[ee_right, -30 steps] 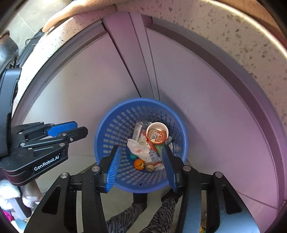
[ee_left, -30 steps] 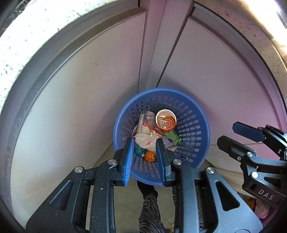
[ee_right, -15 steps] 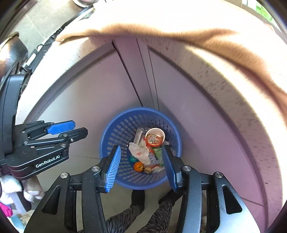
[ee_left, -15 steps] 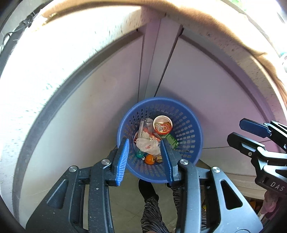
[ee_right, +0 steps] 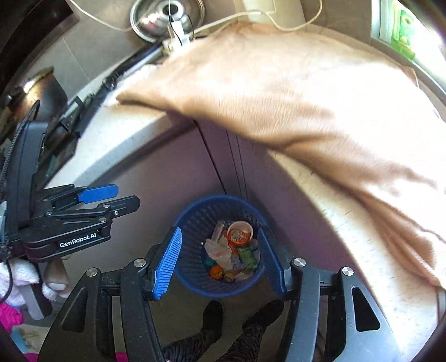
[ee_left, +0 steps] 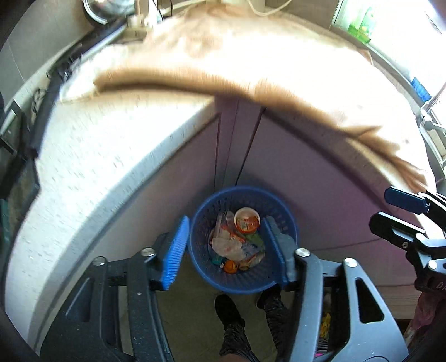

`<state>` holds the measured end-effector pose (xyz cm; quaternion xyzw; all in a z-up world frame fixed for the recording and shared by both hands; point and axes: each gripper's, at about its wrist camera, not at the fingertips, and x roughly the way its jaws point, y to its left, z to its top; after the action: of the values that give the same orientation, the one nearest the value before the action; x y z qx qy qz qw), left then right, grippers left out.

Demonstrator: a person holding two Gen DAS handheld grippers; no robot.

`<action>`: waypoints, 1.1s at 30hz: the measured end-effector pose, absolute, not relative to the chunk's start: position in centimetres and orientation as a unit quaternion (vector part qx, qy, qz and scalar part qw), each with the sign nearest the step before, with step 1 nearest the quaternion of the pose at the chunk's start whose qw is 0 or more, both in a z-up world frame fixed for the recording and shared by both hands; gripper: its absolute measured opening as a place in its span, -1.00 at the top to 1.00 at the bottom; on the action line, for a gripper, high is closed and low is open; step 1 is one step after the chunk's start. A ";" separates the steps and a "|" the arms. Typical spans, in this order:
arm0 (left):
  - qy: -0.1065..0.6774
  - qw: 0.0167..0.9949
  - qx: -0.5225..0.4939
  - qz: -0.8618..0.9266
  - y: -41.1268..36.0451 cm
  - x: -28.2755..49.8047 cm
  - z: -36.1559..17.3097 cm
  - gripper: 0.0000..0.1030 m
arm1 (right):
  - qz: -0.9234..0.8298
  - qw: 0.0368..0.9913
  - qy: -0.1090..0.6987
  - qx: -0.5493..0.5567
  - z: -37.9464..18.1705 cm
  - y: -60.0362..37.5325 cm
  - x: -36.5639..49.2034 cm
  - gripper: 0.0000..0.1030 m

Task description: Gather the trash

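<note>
A speckled pale surface (ee_left: 92, 156) curves across the upper part of both wrist views, with a tan cloth (ee_right: 278, 92) draped over its top and hanging past the front edge. Below the edge stand lilac cabinet doors (ee_left: 315, 178) that meet at an inner corner. Behind the cloth, at the back of the surface, a shiny metal bowl (ee_right: 164, 16) and a white cord (ee_right: 251, 12) show, blurred.

On the floor in the cabinet corner stands a blue perforated basket (ee_left: 281, 206), upright. The trash lies inside it: an open paper cup with a red-orange print (ee_left: 246, 220) on its side near the far wall, a crumpled white plastic bag (ee_left: 227, 245) in the middle, a green packet (ee_right: 246, 254) beside that, and a small orange round piece (ee_left: 230, 266) near the front wall. Other scraps among them are too small to tell.

The left gripper (ee_left: 230, 246) hangs high above the basket and points down at it; its fingers (ee_left: 175, 250) stand apart and are spreading wider, with nothing between them but the basket far below. The right gripper (ee_right: 220, 259) hangs beside it, likewise aimed down at the basket, its fingers (ee_right: 167, 261) parted, widening, and empty. Each gripper shows at the edge of the other's view.

The person's two dark shoes (ee_left: 230, 307) stand on the floor just in front of the basket, with patterned trouser legs (ee_right: 245, 339) above them.
</note>
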<state>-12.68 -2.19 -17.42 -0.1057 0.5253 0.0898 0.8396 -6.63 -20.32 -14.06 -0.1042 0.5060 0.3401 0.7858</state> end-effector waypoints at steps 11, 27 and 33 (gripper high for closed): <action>0.468 0.874 -0.093 0.095 -2.7 -12.9 -10.4 -0.36 | 0.348 0.817 0.453 -0.078 -7.7 -22.4 -5.8 -0.33; 0.380 0.915 -0.108 0.086 -3.8 -12.9 -1.3 -0.80 | 0.347 0.858 0.377 -0.041 -0.5 -24.8 -5.4 -0.55; 0.361 0.923 -0.111 0.075 -4.1 -12.6 0.9 -0.94 | 0.344 0.866 0.362 -0.016 1.4 -25.7 -4.8 -0.57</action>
<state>-12.63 -4.11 0.85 -0.1115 0.3607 0.0751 0.9229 -4.84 -25.73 1.43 -0.0158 0.3619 0.3445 0.8661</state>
